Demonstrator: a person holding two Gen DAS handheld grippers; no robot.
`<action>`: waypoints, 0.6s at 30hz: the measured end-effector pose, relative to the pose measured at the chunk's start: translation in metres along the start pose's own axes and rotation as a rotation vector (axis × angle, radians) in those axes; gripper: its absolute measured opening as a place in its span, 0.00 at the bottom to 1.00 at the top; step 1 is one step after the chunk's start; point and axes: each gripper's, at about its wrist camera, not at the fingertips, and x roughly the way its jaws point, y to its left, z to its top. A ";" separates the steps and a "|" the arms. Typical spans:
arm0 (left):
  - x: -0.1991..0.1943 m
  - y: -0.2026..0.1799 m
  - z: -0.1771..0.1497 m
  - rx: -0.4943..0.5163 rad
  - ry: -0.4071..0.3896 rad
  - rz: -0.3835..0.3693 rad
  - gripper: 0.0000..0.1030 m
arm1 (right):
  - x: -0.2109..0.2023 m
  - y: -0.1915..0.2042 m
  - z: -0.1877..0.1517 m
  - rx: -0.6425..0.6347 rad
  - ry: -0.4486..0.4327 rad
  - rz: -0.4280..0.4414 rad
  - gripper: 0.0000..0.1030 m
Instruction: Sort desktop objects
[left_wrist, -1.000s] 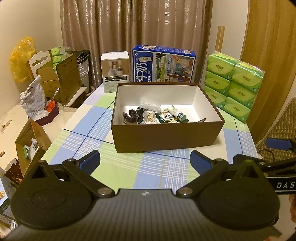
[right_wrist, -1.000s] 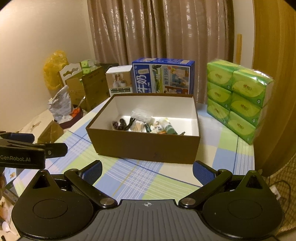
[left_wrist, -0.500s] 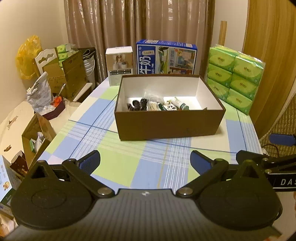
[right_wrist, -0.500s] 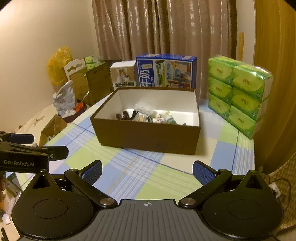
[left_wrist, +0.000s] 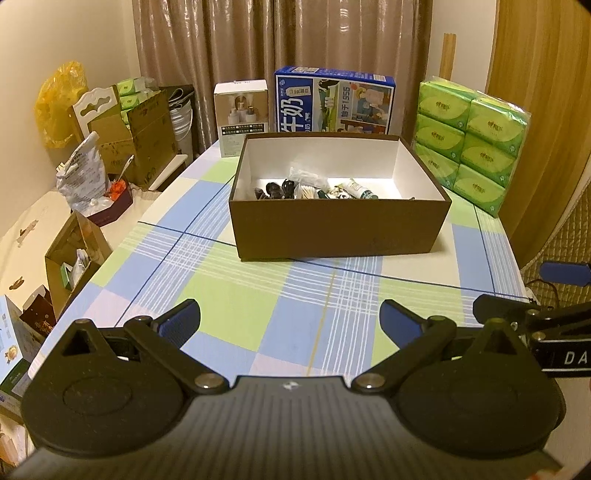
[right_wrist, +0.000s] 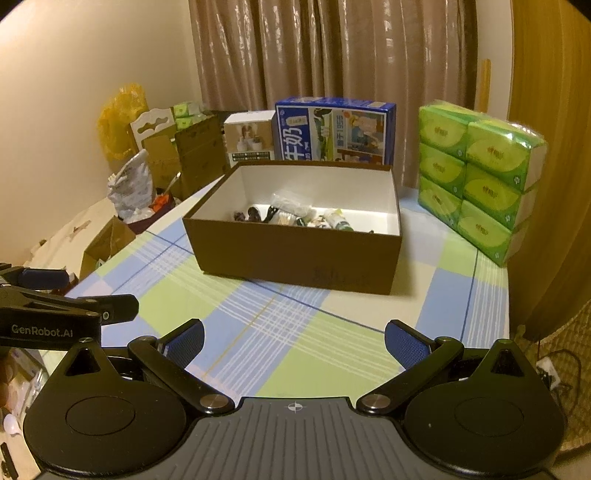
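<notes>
A brown cardboard box (left_wrist: 338, 229) (right_wrist: 295, 254) with a white inside stands on the checked tablecloth (left_wrist: 236, 295) (right_wrist: 280, 332). Small items lie along its floor: black pieces (left_wrist: 275, 190), a clear plastic packet (left_wrist: 306, 177) (right_wrist: 288, 201) and a green-capped tube (left_wrist: 356, 188) (right_wrist: 338, 219). My left gripper (left_wrist: 290, 319) is open over the near part of the cloth, well short of the box, holding nothing. My right gripper (right_wrist: 295, 338) is open too, equally far back and empty. Each gripper shows at the edge of the other's view.
Behind the box stand a blue milk carton case (left_wrist: 334, 99) (right_wrist: 334, 129) and a small white box (left_wrist: 242, 112). Stacked green tissue packs (left_wrist: 471, 138) (right_wrist: 480, 173) sit at the right. Cardboard boxes (left_wrist: 136, 129) and bags (left_wrist: 83, 173) crowd the floor left of the table.
Both grippers have drawn back from the box, so it looks smaller and more tablecloth shows in front. Both stay open; nothing on the table moved.
</notes>
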 end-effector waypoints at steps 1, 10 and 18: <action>0.000 -0.001 -0.001 0.000 0.002 0.000 0.99 | 0.001 0.000 -0.001 0.001 0.004 -0.001 0.98; 0.005 -0.004 -0.014 -0.003 0.026 -0.003 0.99 | 0.005 -0.001 -0.011 0.002 0.034 0.010 0.98; 0.008 -0.002 -0.023 -0.017 0.041 0.008 0.99 | 0.012 0.002 -0.017 -0.002 0.057 0.022 0.98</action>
